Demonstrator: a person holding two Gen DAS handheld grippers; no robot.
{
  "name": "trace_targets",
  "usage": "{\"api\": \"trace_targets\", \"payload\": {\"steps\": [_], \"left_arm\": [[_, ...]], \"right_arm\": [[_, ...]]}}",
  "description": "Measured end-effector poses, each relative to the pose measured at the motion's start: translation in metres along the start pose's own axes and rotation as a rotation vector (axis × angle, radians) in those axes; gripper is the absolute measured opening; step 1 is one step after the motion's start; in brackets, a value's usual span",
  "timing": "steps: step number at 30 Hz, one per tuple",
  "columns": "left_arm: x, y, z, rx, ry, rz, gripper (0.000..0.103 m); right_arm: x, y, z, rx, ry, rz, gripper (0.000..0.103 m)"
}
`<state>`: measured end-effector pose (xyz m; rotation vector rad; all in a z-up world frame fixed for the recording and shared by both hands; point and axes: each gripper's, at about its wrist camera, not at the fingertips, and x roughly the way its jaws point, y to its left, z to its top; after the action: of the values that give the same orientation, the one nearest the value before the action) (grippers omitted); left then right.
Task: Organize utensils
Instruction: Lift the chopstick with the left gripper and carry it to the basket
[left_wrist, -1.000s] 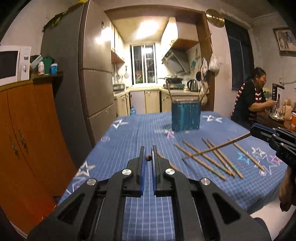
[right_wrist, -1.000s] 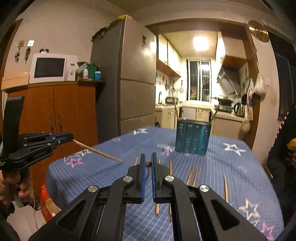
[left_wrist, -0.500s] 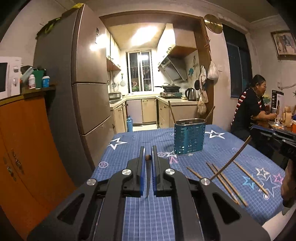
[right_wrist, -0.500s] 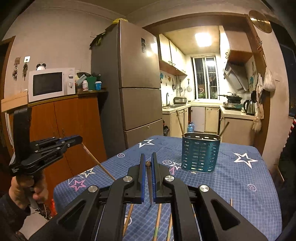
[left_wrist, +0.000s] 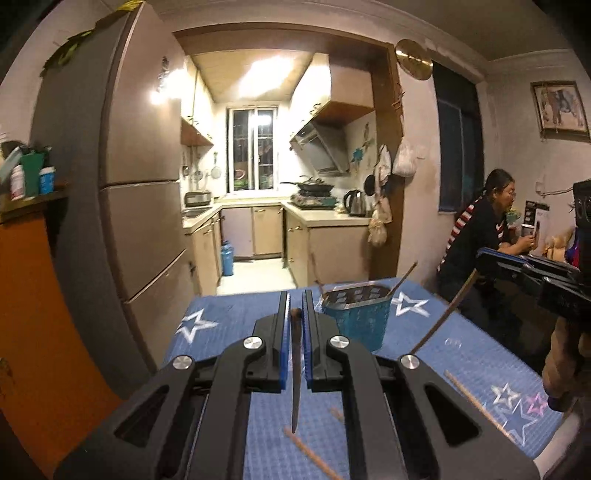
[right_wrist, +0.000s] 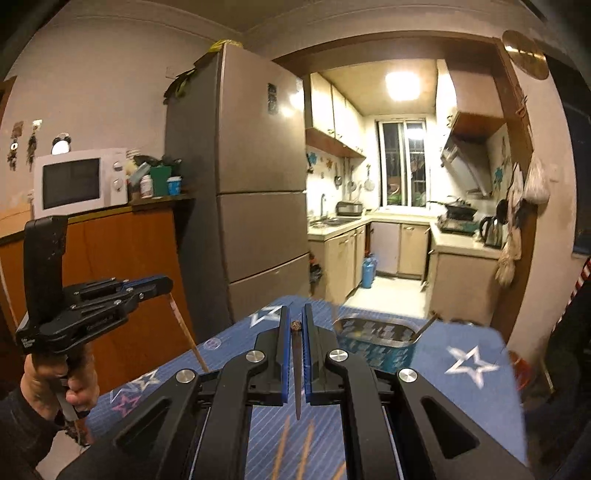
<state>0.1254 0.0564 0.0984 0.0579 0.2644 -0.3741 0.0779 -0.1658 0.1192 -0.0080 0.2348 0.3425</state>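
Each gripper, left gripper (left_wrist: 294, 314) and right gripper (right_wrist: 295, 325), pinches one chopstick (left_wrist: 295, 373), tip hanging down, ready for the blue basket (left_wrist: 356, 319) at frame middle.

Fridge (right_wrist: 255, 206); microwave (right_wrist: 79, 182); kettle (left_wrist: 354, 202); seated person (left_wrist: 476, 236)

Dim warm room, bright kitchen ceiling light (right_wrist: 402, 85) glaring, motion blur low, fisheye-bent dark corners

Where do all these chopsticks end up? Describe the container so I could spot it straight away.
Find the table under the blue star-patterned cloth. Toward its far end, nearest the kitchen doorway, stands a teal slotted basket with a pale rim and two sticks already leaning out. It is the only upright thing there; everything else lies flat.
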Motion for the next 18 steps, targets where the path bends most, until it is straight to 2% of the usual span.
{"api": "trace_targets", "payload": {"steps": [5, 11, 18], "left_arm": [[0.03, -0.009, 0.042, -0.021, -0.025, -0.055, 0.005], [0.062, -0.035, 0.091, 0.0, -0.079, -0.1, 0.005], [0.109, -0.057, 0.119, -0.011, -0.089, -0.118, 0.005]], "right_arm": [[0.011, -0.032, 0.044, -0.011, -0.023, -0.065, 0.007], [0.03, -0.068, 0.09, -0.013, -0.045, -0.134, 0.007], [0.073, -0.099, 0.115, -0.016, -0.025, -0.179, 0.007]]}}
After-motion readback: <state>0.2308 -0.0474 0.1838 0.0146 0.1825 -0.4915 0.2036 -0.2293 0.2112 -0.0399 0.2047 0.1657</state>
